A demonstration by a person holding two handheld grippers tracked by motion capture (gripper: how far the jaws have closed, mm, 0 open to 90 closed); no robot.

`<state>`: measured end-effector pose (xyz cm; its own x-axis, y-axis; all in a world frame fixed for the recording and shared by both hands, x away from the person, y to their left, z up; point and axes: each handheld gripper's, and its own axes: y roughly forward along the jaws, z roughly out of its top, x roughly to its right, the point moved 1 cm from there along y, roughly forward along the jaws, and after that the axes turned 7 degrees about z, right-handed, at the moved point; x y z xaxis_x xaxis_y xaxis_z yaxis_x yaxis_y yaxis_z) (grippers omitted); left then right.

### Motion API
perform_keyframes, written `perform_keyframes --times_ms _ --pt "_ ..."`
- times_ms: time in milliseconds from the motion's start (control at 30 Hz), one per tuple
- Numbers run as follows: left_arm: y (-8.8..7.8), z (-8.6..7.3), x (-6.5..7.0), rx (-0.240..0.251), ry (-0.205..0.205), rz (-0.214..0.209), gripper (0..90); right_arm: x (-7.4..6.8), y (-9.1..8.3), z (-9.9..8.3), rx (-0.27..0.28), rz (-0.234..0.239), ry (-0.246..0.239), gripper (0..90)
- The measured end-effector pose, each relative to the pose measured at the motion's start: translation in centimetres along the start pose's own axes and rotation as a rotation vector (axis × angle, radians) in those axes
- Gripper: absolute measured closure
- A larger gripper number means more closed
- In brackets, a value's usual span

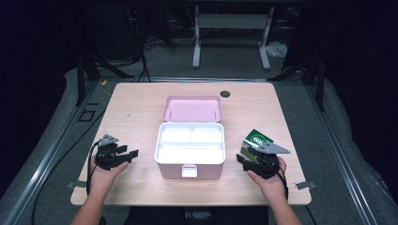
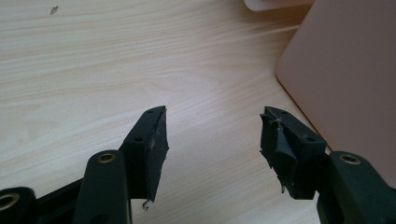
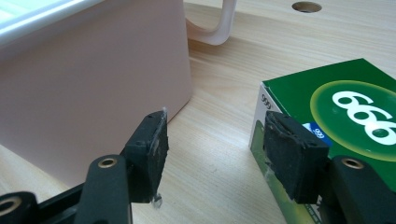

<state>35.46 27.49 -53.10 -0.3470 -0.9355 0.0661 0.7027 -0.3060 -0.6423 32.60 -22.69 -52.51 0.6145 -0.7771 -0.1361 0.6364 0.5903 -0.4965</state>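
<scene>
Two claws sit in my hands, one at each side of the pink box (image 1: 189,161) that stands open in the middle of the table (image 1: 136,98). In the high view my left claw (image 1: 127,154) is at the lower left of the frame, well apart from the box, resting low over bare wood. My right claw (image 1: 242,158) is at the lower right, just beside the green carton (image 1: 259,139).

My left claw's own view has its two black jaws spread wide with nothing between them but the wood grain; the pink wall of the box (image 2: 348,79) fills the upper right of that frame, close to the right-hand jaw but not touching it.

My right claw's view shows its jaws spread as well. Between them I see bare table. The right-hand jaw stands in front of the near white edge of the green carton (image 3: 336,100), which lies flat at the right of that frame with white figures on a yellow-green oval; whether the pad actually touches the carton I cannot tell. The left-hand jaw stands free near the corner of the box (image 3: 93,79), which takes up the upper left. So this claw is not pinching the carton.

Inside the box, in the high view, white compartments show, and its lid (image 1: 192,108) stands tipped back behind it.
</scene>
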Motion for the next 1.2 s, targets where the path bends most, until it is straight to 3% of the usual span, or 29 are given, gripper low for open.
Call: perform_keyframes --times_ms 300,467,767,967,1200 --pt "-0.7 1.4 0.4 0.026 -0.024 -0.041 43.0 -0.3 0.0 -0.1 -0.003 0.009 0.005 40.2" --pt "-1.3 3.3 0.3 0.055 -0.069 -0.1 43.1 -0.5 0.0 -0.1 -0.002 0.013 0.0 40.2" --pt "-2.6 7.2 0.9 0.102 -0.016 -0.08 43.9 -0.3 -0.1 -0.1 0.002 0.014 0.009 40.2" --pt "-2.9 9.4 1.8 0.101 0.017 -0.079 43.3 -0.4 -0.1 -0.1 0.006 0.014 0.009 40.2" --pt "-2.0 11.0 3.8 0.101 0.035 -0.122 43.5 -0.3 -0.2 -0.2 0.011 0.01 0.014 40.2"
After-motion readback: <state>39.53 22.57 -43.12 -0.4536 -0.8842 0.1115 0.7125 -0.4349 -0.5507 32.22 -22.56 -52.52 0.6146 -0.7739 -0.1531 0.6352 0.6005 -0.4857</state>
